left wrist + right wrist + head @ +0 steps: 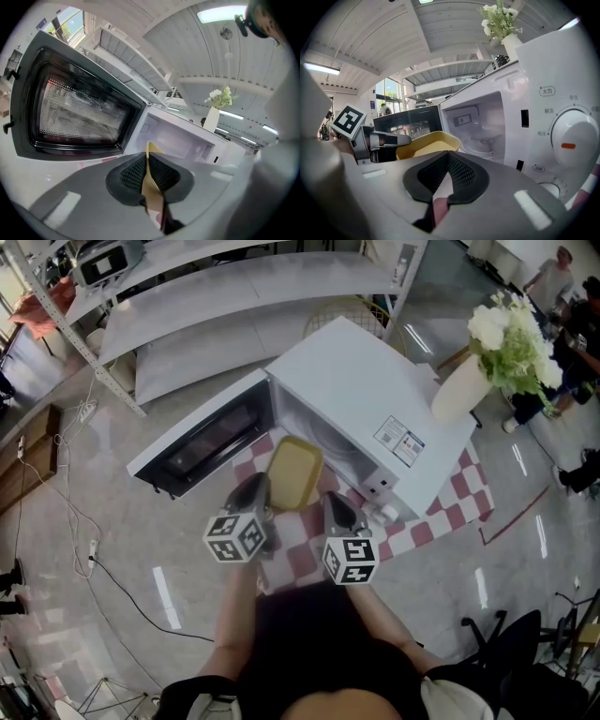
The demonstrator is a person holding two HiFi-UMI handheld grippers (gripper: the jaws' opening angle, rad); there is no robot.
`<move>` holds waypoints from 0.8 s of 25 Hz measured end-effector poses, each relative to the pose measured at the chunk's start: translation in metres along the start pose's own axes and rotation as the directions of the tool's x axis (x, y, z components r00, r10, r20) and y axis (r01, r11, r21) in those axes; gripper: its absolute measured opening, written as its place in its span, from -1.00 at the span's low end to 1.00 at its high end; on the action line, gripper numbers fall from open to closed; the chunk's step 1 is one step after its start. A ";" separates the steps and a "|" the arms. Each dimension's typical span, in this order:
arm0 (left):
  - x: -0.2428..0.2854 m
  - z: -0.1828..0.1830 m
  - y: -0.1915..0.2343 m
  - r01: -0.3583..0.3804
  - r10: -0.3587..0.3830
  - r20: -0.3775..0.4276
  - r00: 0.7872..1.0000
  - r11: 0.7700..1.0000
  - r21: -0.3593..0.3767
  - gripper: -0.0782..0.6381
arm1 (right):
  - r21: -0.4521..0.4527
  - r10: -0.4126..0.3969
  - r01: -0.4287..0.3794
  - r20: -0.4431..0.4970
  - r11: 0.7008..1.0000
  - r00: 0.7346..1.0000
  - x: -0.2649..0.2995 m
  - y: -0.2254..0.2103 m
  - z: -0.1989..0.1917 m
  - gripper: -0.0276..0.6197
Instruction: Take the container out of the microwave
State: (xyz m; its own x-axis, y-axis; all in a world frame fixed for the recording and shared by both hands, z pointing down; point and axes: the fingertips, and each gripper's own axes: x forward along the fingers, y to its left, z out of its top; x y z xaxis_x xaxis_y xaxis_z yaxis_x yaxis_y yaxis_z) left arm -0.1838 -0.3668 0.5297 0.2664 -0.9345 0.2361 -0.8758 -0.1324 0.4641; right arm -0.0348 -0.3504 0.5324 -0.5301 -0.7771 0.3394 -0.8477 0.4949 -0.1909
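Yellow rectangular plastic container [294, 472], inside bare, rim clenched by left gripper [255, 486], just ahead of both grippers, outside open white microwave [366, 399]. Right gripper [336, 506] beside it, jaws together, empty.

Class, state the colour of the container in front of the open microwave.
The container is yellow; the head view shows it best.

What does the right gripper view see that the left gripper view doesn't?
Only the right gripper view shows the dial on the microwave and the open top of the yellow container, with the left tongs at its edge. Only the left gripper view shows the inside of the open door and the container's rim pinched between those tongs. Both show the microwave's open cavity and the vase of flowers.
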 end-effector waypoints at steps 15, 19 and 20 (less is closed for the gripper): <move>-0.037 -0.006 0.021 -0.065 0.070 0.063 0.996 0.995 -0.079 -0.71 | -0.020 0.028 -0.028 0.002 0.999 1.000 0.002 0.006 0.007 -0.91; -0.048 -0.007 0.029 -0.090 0.096 0.075 0.993 0.993 -0.078 -0.71 | -0.022 0.035 -0.035 -0.005 0.999 0.999 0.004 0.008 0.005 -0.91; -0.052 -0.007 0.031 -0.095 0.101 0.078 0.992 0.992 -0.078 -0.71 | -0.023 0.037 -0.037 -0.007 0.999 0.999 0.005 0.009 0.004 -0.91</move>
State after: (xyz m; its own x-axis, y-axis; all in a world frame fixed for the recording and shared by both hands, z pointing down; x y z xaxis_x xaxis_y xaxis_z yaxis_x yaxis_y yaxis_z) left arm -0.2215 -0.3202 0.5379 0.1444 -0.9659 0.2150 -0.8632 -0.0167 0.5046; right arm -0.0450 -0.3513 0.5283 -0.5605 -0.7559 0.3382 -0.8271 0.5317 -0.1823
